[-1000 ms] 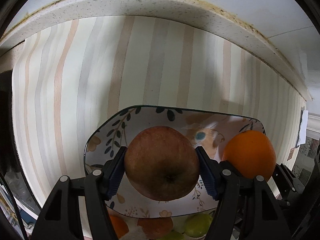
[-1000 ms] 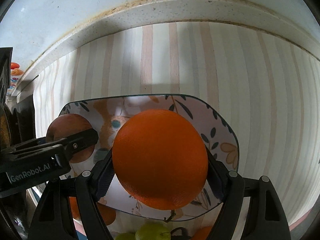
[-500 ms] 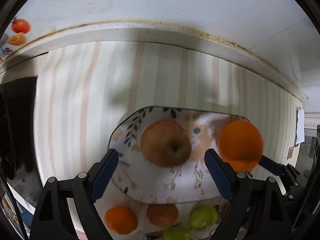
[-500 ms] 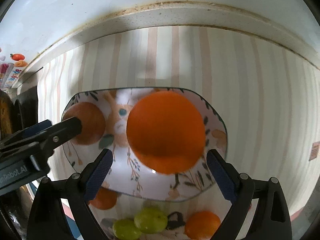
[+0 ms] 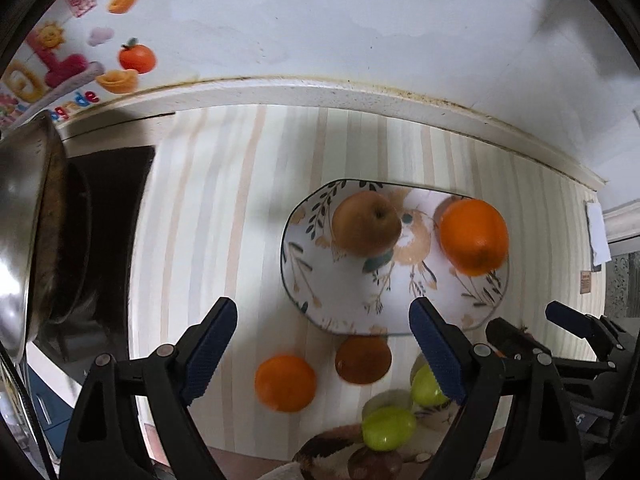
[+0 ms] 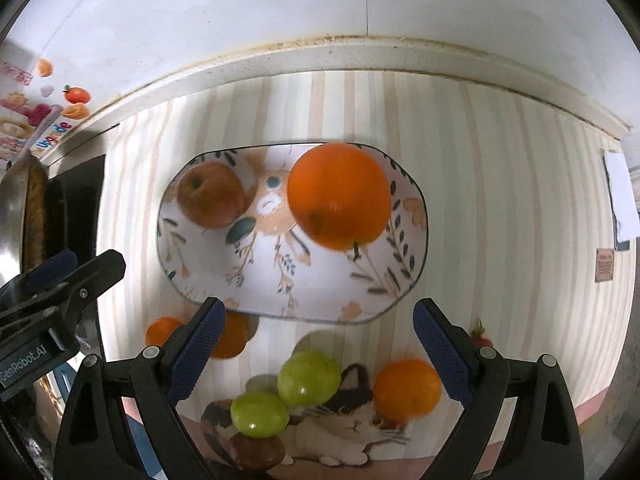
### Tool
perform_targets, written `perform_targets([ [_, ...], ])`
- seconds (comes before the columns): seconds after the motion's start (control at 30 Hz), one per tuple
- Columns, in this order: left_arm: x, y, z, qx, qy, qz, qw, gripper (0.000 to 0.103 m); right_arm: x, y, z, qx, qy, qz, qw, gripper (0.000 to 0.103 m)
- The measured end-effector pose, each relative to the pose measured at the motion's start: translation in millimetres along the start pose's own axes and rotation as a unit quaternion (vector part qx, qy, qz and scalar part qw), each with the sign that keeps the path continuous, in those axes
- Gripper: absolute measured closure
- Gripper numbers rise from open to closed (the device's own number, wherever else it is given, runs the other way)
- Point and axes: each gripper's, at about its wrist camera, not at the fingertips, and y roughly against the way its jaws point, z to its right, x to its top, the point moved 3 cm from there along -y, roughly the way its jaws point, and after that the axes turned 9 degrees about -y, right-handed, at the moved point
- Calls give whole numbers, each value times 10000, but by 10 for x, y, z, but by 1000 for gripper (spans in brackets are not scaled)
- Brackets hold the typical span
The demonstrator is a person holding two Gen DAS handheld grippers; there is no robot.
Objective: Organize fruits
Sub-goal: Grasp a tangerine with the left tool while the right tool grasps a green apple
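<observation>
Apple [image 5: 366, 222] and orange [image 6: 339, 195] now released onto plate [image 6: 264, 280].

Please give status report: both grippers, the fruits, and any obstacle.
Left gripper open, empty; right gripper open, empty. Apple and big orange in floral plate. Green fruits and small oranges outside. Nothing blocking.
</observation>
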Motion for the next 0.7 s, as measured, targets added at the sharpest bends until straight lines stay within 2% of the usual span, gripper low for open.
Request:
perform_targets([
  [0.2, -239, 260, -29, 193, -78, 297, 9993, 15, -246, 284, -45, -38, -39, 421, 9991, 6],
  [0.47, -533, 533, -14, 127, -108, 569, 9982, 15, -551, 568, -69, 110, -84, 795, 9967, 6],
  [0.6, -687, 579, -3, 108, -169, 588, 9981, 15, -744, 615, -71, 276, -134, 793, 9964, 6],
  [0.7, -790, 520, -20, 81, -177, 493, 9986, 15, -881, 557, -77, 432, -164, 625, 9970, 6],
])
